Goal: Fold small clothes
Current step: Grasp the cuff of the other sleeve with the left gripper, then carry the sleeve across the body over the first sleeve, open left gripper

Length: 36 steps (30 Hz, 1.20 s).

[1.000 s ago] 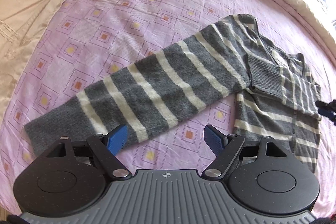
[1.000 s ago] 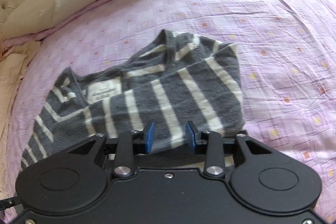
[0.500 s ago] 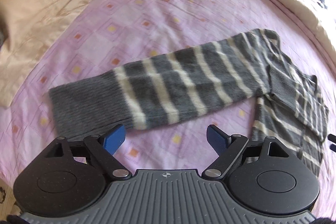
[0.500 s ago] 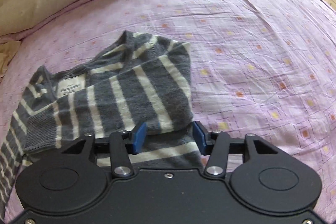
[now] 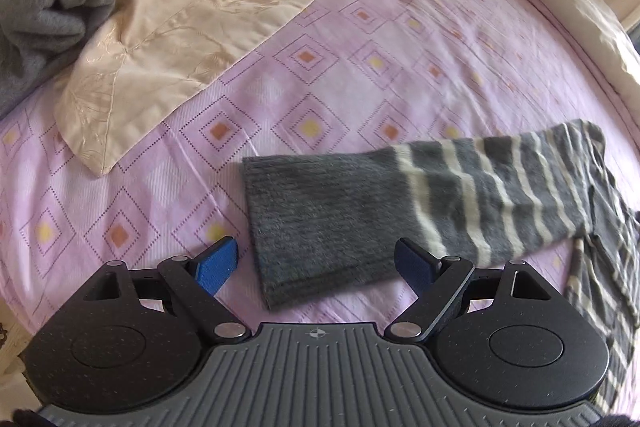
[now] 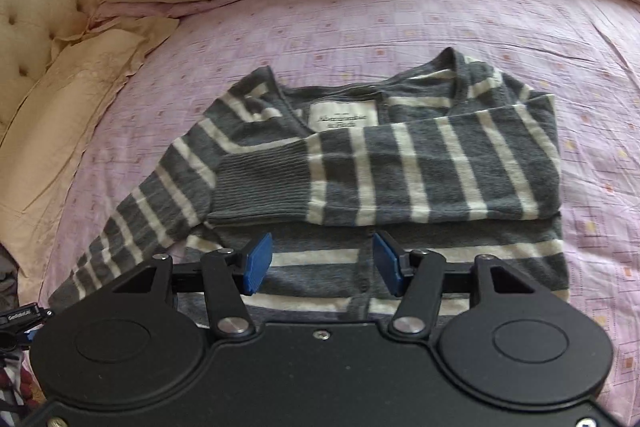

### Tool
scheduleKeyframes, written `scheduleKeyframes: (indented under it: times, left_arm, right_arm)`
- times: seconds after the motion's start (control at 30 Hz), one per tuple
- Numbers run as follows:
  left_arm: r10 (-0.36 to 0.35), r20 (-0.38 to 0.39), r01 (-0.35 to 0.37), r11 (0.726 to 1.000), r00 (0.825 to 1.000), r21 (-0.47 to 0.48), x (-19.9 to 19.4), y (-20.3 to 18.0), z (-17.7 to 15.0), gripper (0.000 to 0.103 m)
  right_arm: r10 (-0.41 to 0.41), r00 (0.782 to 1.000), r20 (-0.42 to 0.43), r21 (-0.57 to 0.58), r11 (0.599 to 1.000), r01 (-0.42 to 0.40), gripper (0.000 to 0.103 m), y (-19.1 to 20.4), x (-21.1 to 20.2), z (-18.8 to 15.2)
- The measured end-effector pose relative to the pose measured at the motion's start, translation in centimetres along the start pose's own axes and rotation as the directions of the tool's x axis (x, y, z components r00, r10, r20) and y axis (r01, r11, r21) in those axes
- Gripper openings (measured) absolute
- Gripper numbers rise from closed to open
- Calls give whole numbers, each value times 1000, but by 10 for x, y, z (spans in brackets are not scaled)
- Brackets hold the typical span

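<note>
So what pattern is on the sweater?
Grey with cream horizontal stripes; the sweater shows best in the right wrist view.

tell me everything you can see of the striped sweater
The sweater is a soft grey knit with cream stripes, lying flat on the pink patterned sheet, with a pale label showing at the neck. One sleeve is folded across the chest, its plain ribbed cuff on top. The other sleeve stretches out sideways, its cuff between the fingers of the open left claw. The open right claw hangs over the body. Neither grips it.
</note>
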<state>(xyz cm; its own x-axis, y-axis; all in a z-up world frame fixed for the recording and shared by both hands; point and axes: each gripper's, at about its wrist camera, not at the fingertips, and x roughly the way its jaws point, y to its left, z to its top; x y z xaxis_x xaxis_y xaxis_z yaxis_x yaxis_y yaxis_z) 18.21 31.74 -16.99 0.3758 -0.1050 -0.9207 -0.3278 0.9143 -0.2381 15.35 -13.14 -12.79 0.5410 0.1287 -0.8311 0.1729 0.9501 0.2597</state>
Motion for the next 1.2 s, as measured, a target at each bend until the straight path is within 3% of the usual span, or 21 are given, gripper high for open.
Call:
scheduleKeyframes:
  times: [0.13,0.27,0.33,0.4,0.43,0.47,0.5,0.6,0.67,0.87,1.07,1.2]
  left_arm:
    - [-35,0,35,999,999,17,9,-1,7,101]
    - [14,-10,-14,1000,1000,-3,10,-6,9,96]
    - [49,-16,-49,999,999,-13,8,-8,12,83]
    - [71,12,-70,997,997,-42,4,-9,14,34]
    - [53,5,-52,996,999,-68,2,-6,16,27]
    - [22,1,-22,995,1000,-100,1,-4,17,12]
    - [10,1,-10,992,1000,-129,-3,-4,18,8]
    - [11,53,-4,990,999,-139,-26,-21,25,8]
    - [-25,91,35,994,996,-107,-46,-42,33,8]
    - [-169,181,150,982,969,113,-88,-153,44,8]
    - [-328,143,292,929,934,226,-77,-272,34,8]
    - [-374,84,334,894,924,299,-50,-343,13,8]
  right_arm:
    - [28,1000,-13,-23,999,-28,62,20,-1,-5]
    - [40,999,-24,-33,999,-40,62,31,-2,-12]
    - [42,999,-29,-37,998,-43,62,32,-4,-16]
    - [49,998,-34,-30,998,-50,62,31,-6,-20]
    - [51,998,-37,-26,998,-52,62,29,-6,-22]
    - [54,998,-40,-20,998,-55,62,27,-6,-24]
    - [58,997,-45,-11,998,-58,62,24,-7,-25]
    - [67,996,-50,-1,998,-67,62,15,-11,-30]
    - [75,996,-50,9,997,-75,62,7,-13,-32]
    - [91,994,-53,49,995,-88,62,-29,-20,-37]
    - [104,994,-42,95,990,-100,62,-73,-31,-37]
    - [104,994,-39,109,989,-100,62,-99,-35,-36]
